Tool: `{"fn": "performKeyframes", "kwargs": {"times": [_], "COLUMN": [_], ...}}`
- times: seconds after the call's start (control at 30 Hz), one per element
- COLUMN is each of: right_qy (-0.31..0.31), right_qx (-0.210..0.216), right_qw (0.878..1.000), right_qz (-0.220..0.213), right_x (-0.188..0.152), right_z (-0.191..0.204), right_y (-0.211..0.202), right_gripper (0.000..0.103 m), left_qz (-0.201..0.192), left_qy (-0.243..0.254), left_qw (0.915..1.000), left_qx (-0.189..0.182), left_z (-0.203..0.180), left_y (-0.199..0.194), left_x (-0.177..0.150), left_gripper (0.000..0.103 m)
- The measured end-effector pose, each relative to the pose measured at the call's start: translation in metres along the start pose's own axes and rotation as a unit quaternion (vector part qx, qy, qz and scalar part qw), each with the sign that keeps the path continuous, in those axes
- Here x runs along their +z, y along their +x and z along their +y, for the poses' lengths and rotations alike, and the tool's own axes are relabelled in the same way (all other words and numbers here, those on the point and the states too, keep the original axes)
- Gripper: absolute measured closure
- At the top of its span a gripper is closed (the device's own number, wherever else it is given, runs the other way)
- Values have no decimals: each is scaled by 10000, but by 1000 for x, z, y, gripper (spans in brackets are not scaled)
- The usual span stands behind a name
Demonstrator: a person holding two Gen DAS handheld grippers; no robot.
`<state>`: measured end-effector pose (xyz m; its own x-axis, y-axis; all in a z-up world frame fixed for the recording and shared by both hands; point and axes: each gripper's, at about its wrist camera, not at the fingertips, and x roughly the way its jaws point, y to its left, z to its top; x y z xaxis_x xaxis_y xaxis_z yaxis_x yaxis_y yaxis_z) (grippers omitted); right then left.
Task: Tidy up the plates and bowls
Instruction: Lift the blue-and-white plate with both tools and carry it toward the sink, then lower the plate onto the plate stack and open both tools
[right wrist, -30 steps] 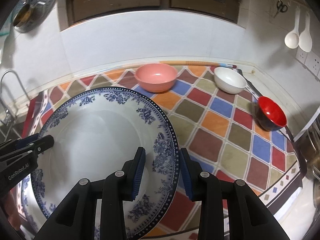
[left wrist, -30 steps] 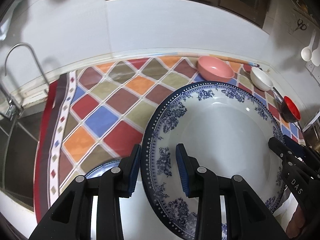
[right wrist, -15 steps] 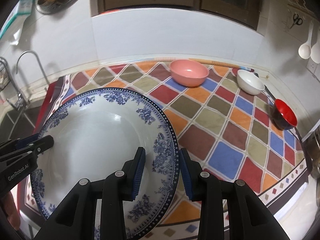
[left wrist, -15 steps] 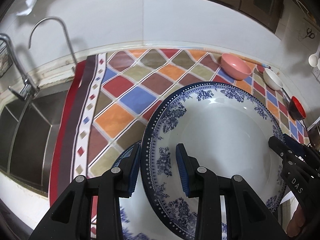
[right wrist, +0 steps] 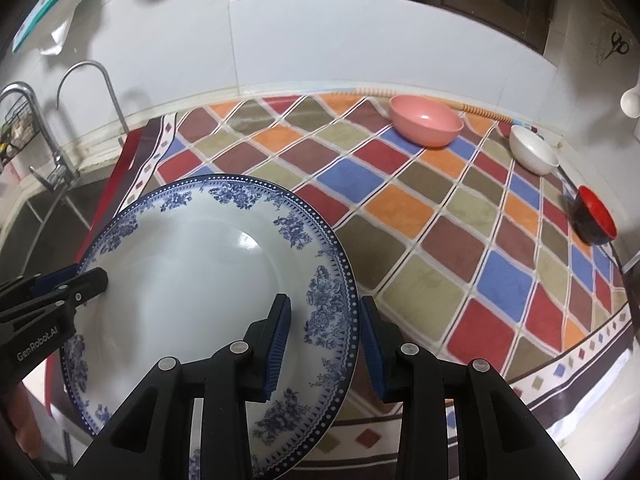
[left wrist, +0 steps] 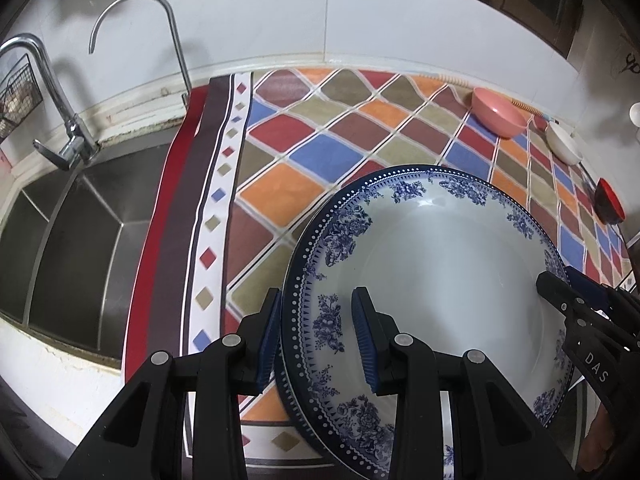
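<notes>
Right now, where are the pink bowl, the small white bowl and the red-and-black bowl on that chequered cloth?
pink bowl (right wrist: 426, 122): right wrist view, on its inside.
small white bowl (right wrist: 534, 152): right wrist view, on its inner wall.
red-and-black bowl (right wrist: 597, 210): right wrist view, on its red inside.

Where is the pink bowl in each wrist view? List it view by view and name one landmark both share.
Left wrist view: the pink bowl sits upper right, at the mat's far edge by the wall.
Right wrist view: the pink bowl sits upper centre-right, at the same far edge.
Shared landmark: the white bowl stands just right of it in both views.
</notes>
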<state>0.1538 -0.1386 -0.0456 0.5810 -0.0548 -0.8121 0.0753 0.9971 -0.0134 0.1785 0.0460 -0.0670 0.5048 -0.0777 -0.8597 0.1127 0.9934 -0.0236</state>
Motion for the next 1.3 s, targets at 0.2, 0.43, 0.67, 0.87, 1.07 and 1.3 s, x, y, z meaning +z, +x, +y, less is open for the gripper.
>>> {"fn": "performKeyframes", "kwargs": {"times": [0.2,0.43,0.67,0.87,1.07,1.3], "right_qy": [14,42,78,108,69,33], "right_qx": [40,42,20,-11,-67,-70], "right_qw": [9997,9990,9984,9979,9978,9977], "right_qz": [235,449,565,634,661,674], "right_x": [-10,-20,-25,-27,-27,-27], "right_z": [11,18,20,21,23,25], "right_y": [9,20,29,33,36,37], "right_gripper": [67,67,68,67,67,62], "left_qz": [168,338,429,507,624,512], "left_qy": [32,83,151,164,141,183], "left_qw": [9999,9994,9990,9986,9978,9983], "left_qx": [0,-17,-35,-63,-158,-191], "left_z": [8,12,13,15,17,17], "left_y": [9,22,29,34,39,32], "left_x": [-10,-15,-17,-19,-21,-19], "left_gripper": [68,68,68,68,68,51]}}
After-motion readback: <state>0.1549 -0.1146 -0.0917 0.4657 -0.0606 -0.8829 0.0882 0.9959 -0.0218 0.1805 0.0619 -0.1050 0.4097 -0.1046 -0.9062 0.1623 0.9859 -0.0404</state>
